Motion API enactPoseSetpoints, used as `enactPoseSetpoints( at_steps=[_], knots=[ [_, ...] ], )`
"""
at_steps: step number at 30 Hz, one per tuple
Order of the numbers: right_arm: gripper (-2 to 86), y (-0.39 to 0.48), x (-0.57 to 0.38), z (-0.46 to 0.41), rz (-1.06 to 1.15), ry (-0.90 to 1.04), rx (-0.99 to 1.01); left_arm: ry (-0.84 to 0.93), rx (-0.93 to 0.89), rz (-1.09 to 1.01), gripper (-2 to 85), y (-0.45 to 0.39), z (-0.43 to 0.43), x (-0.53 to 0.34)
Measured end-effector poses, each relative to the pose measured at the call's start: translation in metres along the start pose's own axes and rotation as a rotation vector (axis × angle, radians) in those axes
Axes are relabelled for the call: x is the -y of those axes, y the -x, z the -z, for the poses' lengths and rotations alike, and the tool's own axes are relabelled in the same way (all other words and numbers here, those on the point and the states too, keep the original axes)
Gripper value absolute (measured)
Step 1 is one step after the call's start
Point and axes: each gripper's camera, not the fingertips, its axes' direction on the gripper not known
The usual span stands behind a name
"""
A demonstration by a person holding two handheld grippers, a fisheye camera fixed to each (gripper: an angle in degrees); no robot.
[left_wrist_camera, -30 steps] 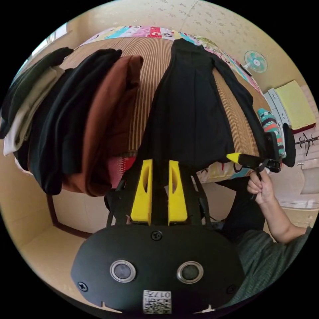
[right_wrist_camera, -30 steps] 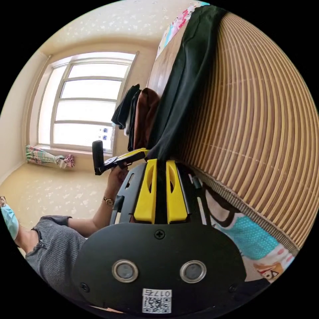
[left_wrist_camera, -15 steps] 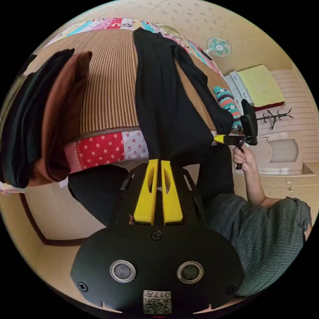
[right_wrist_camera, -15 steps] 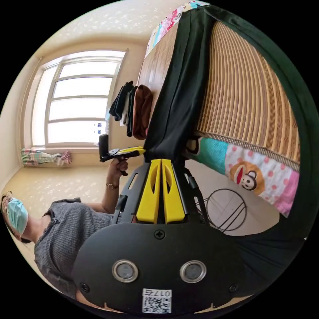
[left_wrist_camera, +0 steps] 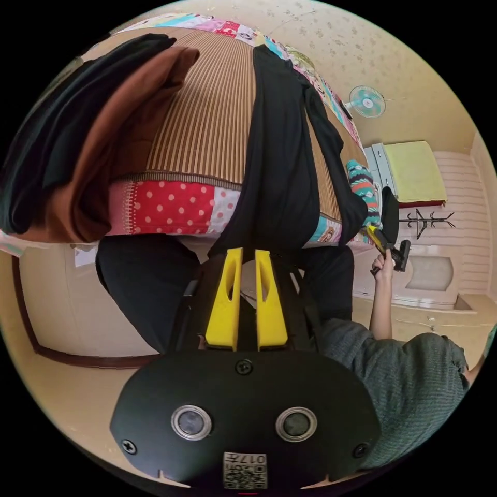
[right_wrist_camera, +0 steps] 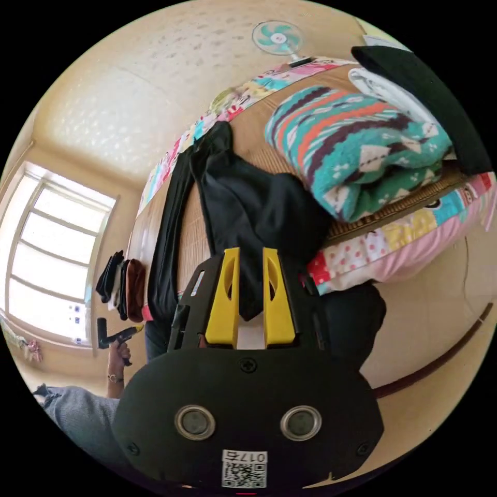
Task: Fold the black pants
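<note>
**Black pants laid out on the bed, waist end at the edge**

The black pants lie lengthwise on the striped mat that covers the bed, legs running away toward the far end and the waist end hanging over the near edge. In the right gripper view the same pants show one leg lying straight and the other bunched in soft folds just beside a folded patterned blanket.

The left tool has its yellow jaws set a little apart at the hanging waist edge; dark cloth sits at their tips, but I cannot tell whether both jaws press on it. The right tool also shows a clear gap between its jaws, with black cloth lying in and behind that gap; whether it is gripped I cannot tell. A stack of folded brown and black clothes rests on the mat, well apart from the pants.

The fabric looks thin, limp and light: it drapes over the edge and wrinkles readily, so it will sag between two hold points and should not slip much on the ribbed mat. The sensible places to take hold are the two corners of the waistband, pinching through both layers so the legs hang evenly when lifted.
</note>
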Motion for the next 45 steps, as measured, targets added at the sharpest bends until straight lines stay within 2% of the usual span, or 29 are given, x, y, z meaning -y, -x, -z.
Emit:
enactPoseSetpoints(
  at_steps=[2, 5, 7, 10, 12, 15, 16, 17, 20, 25, 27, 29, 32, 36, 37, 38, 41, 45],
  knots=[
    [11.7, -0.032, -0.003, 0.026, -0.158, -0.065, -0.093, 0.019, -0.041, -0.007, 5.2, 0.006, -0.003, -0.002],
    [13.2, -0.056, -0.013, 0.01, -0.222, 0.025, 0.046, 0.029, -0.093, -0.014, 5.5, 0.008, -0.009, -0.003],
    [12.3, -0.059, -0.026, -0.004, -0.211, 0.013, 0.134, 0.016, -0.111, -0.029, 5.6, 0.005, -0.008, -0.004],
    [9.5, -0.058, -0.042, -0.028, -0.219, 0.03, 0.095, 0.022, -0.16, -0.085, 5.7, -0.006, -0.005, 0.001],
    [8.5, -0.06, -0.052, -0.026, -0.272, 0.0, 0.137, 0.016, -0.181, -0.149, 5.8, -0.015, 0.001, 0.004],
    [5.0, -0.05, -0.064, -0.007, -0.312, -0.033, 0.156, 0.033, -0.069, -0.295, 5.9, -0.049, 0.002, 0.012],
    [3.8, -0.039, -0.068, 0.004, -0.279, -0.045, 0.17, 0.08, 0.002, -0.378, 6.1, -0.07, -0.008, 0.016],
    [2.8, -0.027, -0.074, 0.02, -0.213, -0.094, 0.267, 0.142, 0.066, -0.474, 6.9, -0.094, -0.024, 0.02],
    [1.9, 0.001, -0.084, 0.054, -0.139, -0.144, 0.345, 0.175, 0.215, -0.636, 7.7, -0.135, -0.06, 0.032],
    [1.3, 0.034, -0.099, 0.11, -0.03, -0.212, 0.494, 0.103, 0.146, -0.57, 5.4, -0.13, -0.106, 0.075],
    [1.2, 0.049, -0.104, 0.125, 0.029, -0.205, 0.531, 0.177, 0.229, -0.541, 3.4, -0.113, -0.149, 0.08],
    [1.1, 0.067, -0.111, 0.14, 0.08, -0.177, 0.492, 0.119, 0.129, -0.454, 0.2, -0.095, -0.158, 0.073],
    [1.2, 0.087, -0.117, 0.158, 0.118, -0.163, 0.4, 0.099, 0.082, -0.424, -0.8, -0.088, -0.164, 0.064],
    [1.1, 0.143, -0.119, 0.176, 0.289, -0.186, 0.467, 0.264, -0.094, -0.468, -0.9, -0.092, -0.175, 0.062],
    [1.1, 0.174, -0.119, 0.177, 0.392, -0.184, 0.512, 0.301, -0.241, -0.485, -0.9, -0.092, -0.173, 0.057],
    [1.1, 0.209, -0.121, 0.174, 0.497, -0.167, 0.55, 0.259, -0.344, -0.465, -0.9, -0.087, -0.163, 0.05],
    [1.2, 0.299, -0.136, 0.132, 0.718, -0.04, 0.61, 0.093, -0.473, -0.376, -0.4, -0.063, -0.125, 0.036],
    [1.3, 0.373, -0.174, 0.026, 0.789, 0.259, 0.598, -0.048, -0.578, -0.272, 5.0, -0.035, -0.085, 0.035]
  ],
)
